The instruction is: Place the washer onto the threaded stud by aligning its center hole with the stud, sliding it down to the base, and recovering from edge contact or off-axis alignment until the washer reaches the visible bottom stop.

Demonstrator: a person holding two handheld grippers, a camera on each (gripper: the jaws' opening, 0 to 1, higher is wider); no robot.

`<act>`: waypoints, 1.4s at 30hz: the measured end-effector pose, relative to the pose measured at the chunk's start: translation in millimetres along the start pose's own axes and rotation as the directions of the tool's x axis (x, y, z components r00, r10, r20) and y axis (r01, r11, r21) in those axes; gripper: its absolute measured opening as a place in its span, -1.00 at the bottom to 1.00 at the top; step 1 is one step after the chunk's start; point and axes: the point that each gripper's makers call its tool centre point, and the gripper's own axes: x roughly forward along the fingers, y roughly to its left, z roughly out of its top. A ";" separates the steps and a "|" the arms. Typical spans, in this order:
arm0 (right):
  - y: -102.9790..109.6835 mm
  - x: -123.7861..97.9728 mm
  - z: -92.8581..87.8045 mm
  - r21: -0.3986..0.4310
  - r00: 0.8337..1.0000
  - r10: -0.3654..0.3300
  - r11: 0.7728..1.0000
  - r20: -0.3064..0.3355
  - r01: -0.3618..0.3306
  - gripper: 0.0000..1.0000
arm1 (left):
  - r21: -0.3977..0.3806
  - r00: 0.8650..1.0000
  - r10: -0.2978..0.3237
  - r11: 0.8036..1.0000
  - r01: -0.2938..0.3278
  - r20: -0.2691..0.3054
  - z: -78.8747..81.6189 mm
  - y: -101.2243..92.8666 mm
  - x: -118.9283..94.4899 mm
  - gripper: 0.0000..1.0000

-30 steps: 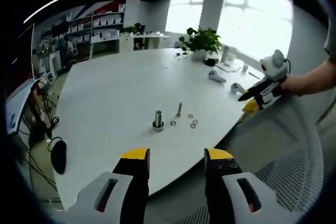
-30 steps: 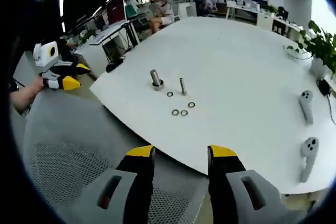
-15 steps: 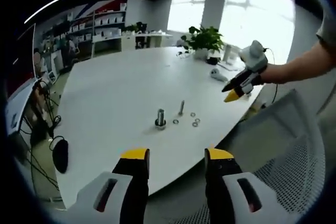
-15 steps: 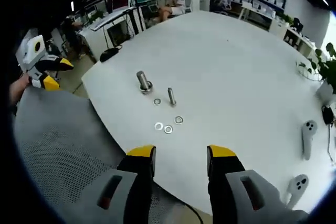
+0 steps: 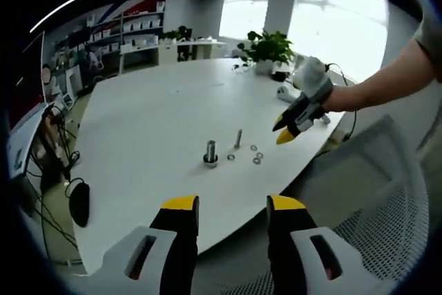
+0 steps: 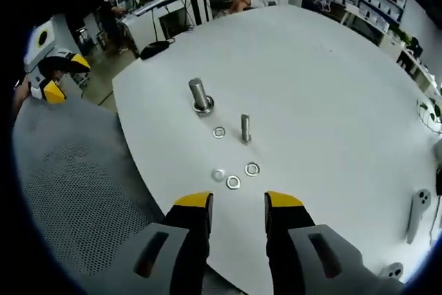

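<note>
Both tools spread and empty, right tool [image 6: 237, 202] above washers [image 6: 233, 183]; stud [image 6: 245, 128] threads indistinct.

On the table [image 6: 331, 94], two upright studs [image 6: 200, 96] [image 6: 245, 128] stand side by side. One washer [image 6: 219, 132] lies between them; three more washers [image 6: 233, 182] cluster nearer, just beyond the right gripper [image 6: 237, 206].

Potted plant [image 5: 266, 49] at white table's [image 5: 145, 122] far edge; mesh chair [image 6: 76, 170] beside table (near side); shelves [image 5: 131, 29] behind.
</note>
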 end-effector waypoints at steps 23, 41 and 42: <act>-7.4 48.9 -16.4 -0.182 0.983 -0.015 0.983 -0.183 -0.019 -0.46 | -0.007 1.000 -0.014 1.000 0.014 0.014 1.4 -2.4 -0.8 -0.25; 0.2 52.8 -11.9 -0.482 0.936 0.007 0.856 -0.353 -0.188 -0.63 | -0.010 1.000 -0.028 1.000 0.028 0.004 0.8 -3.8 1.0 -0.28; 0.3 53.1 -12.0 -0.501 0.931 0.005 0.842 -0.366 -0.202 -0.64 | -0.010 1.000 -0.026 1.000 0.026 0.012 2.3 -3.3 0.5 -0.28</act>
